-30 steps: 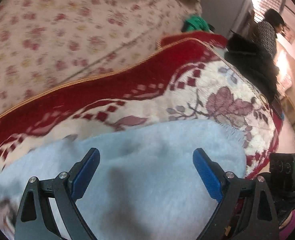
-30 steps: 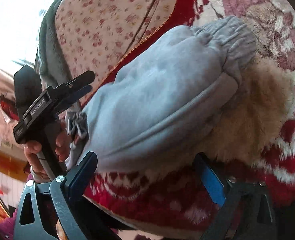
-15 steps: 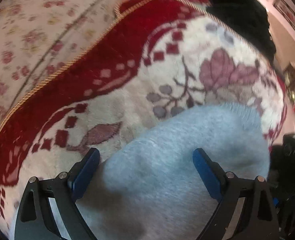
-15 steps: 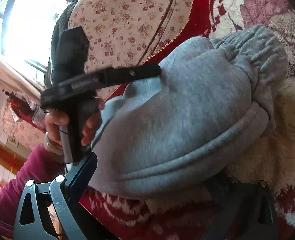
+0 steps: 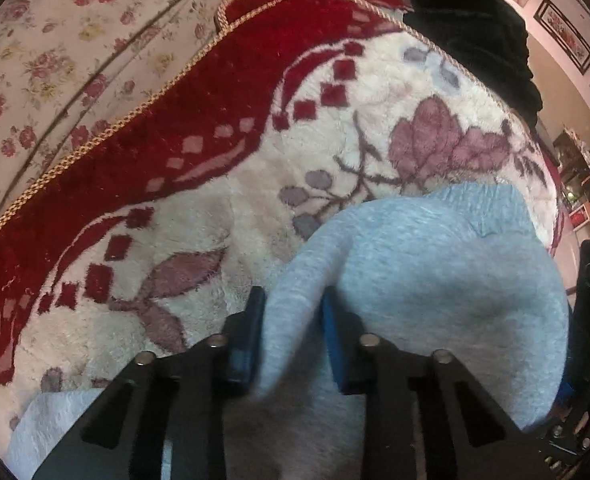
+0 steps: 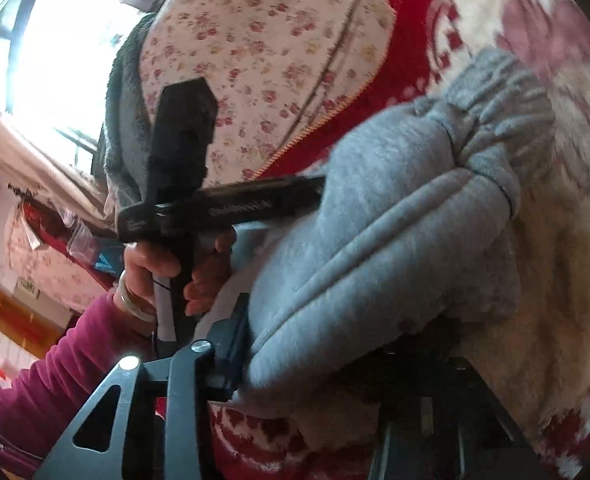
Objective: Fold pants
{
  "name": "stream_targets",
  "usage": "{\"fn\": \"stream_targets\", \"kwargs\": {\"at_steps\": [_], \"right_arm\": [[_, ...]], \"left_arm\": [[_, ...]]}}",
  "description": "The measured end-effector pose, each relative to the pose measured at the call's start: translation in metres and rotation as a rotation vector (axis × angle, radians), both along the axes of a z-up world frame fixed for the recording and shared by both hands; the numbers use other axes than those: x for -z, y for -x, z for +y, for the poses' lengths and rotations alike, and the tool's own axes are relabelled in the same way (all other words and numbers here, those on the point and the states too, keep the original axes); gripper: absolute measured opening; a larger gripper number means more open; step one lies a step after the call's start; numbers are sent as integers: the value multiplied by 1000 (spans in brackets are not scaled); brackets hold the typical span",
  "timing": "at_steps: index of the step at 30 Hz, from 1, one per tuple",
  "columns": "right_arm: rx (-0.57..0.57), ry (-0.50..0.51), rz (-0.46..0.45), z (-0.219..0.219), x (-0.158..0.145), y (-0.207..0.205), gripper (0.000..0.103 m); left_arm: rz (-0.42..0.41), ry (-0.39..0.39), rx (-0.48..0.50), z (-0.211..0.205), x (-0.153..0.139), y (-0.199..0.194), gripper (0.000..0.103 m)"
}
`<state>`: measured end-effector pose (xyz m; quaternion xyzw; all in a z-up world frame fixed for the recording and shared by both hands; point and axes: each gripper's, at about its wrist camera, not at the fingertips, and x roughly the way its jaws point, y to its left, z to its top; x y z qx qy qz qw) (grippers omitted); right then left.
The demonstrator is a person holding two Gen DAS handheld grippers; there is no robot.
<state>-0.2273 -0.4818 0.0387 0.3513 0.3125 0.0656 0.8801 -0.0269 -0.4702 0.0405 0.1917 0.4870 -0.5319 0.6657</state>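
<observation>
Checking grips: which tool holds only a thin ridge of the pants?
The left tool: its closing jaws pinch a narrow ridge of the grey pants; the right tool, also closing, spans the thick folded bundle.

Left gripper [image 5: 291,340]: jaws closing, pinching a fold of the grey pants [image 5: 435,280]
Under the pants: red-and-cream floral blanket [image 5: 215,184]

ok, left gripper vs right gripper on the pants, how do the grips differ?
The left gripper pinches a thin raised ridge of the grey pants, both blue pads in sight. The right gripper takes a thick, layered fold at the near edge; only its left pad shows, the other hidden under cloth. Both are closing on the same pants, on the red and cream blanket.
</observation>
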Motion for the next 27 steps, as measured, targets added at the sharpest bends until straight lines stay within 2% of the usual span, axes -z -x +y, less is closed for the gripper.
{"fn": "stream_targets", "kwargs": {"at_steps": [5, 14, 16, 19, 21, 23, 27], "right_arm": [[-15, 78, -50, 14, -27, 0, 38], [-115, 263, -170, 67, -102, -9, 35], [-152, 321, -191, 89, -118, -14, 34], [-221, 393, -217, 125, -135, -26, 33], [-269, 431, -232, 151, -143, -36, 32], [-320, 456, -247, 178, -148, -46, 31], [-434, 499, -253, 232, -146, -70, 31]], "left_arm": [[-9, 76, -35, 18, -29, -2, 20], [-110, 233, -143, 89, -118, -18, 17], [-140, 267, -179, 115, -138, -21, 11], [-155, 325, -244, 163, -161, -29, 10], [-182, 332, -308, 202, -170, -34, 8], [-177, 339, -360, 233, -170, -36, 6], [-181, 335, -527, 319, -156, -39, 6]]}}
